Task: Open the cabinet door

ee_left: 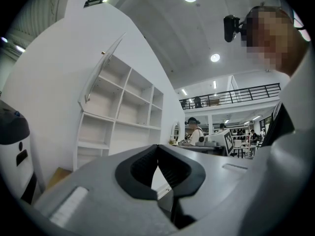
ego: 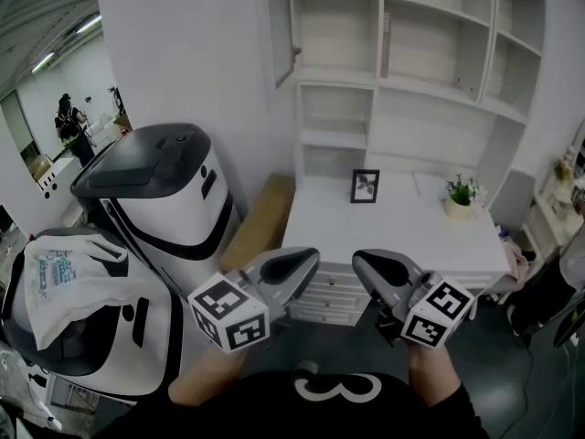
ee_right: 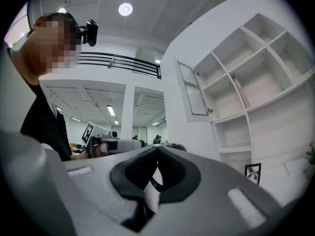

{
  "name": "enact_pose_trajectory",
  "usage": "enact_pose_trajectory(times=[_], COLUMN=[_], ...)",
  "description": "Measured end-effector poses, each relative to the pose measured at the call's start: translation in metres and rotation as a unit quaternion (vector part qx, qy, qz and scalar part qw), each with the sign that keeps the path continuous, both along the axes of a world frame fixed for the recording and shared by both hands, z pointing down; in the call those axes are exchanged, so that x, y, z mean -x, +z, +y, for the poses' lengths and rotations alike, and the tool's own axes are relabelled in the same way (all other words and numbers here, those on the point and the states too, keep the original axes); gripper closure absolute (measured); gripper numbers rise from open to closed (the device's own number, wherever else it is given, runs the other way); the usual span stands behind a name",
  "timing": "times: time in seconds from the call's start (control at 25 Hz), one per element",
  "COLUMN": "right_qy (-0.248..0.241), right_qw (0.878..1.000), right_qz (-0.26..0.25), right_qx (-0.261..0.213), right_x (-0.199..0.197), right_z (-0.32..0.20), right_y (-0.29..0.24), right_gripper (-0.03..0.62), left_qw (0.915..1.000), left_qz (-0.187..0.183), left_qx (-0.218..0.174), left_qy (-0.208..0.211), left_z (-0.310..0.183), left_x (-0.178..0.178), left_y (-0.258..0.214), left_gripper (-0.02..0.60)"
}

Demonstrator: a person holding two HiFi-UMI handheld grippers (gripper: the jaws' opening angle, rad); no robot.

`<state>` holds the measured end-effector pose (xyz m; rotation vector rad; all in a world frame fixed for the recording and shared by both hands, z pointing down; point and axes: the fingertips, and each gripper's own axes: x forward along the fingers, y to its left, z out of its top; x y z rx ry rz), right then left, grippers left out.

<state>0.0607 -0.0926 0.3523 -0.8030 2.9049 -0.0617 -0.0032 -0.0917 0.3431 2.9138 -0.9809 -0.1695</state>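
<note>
The white shelf cabinet [ego: 411, 53] stands against the wall ahead. Its glass door [ego: 279, 26] at the upper left is swung out and stands open; the door also shows in the left gripper view [ee_left: 101, 73] and the right gripper view [ee_right: 193, 90]. My left gripper [ego: 306, 262] and right gripper [ego: 364, 262] are held low, close to my body, well short of the cabinet. Both point towards it. The left gripper [ee_left: 157, 146] has its jaws closed together with nothing between them, and so does the right gripper [ee_right: 157, 147].
A white desk [ego: 402, 236] with drawers sits under the shelves, bearing a small picture frame [ego: 365, 186] and a potted plant [ego: 462, 193]. A brown board [ego: 260, 222] leans at the desk's left. Two large white machines [ego: 164, 190] stand at the left, one draped with a bag [ego: 64, 277].
</note>
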Motion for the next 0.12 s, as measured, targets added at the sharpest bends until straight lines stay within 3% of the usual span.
enact_pose_trajectory(times=[0.12], right_qy=[0.000], right_qw=[1.000], right_qz=[0.000], right_qx=[0.003], right_x=[-0.0014], right_z=[0.0002], right_y=[0.0025], right_gripper=[0.592], left_qw=[1.0000], left_qz=[-0.001], left_qx=[0.001], left_qy=[0.001], left_z=[0.0008], left_x=[-0.0013], left_y=[0.0015], left_gripper=[0.572])
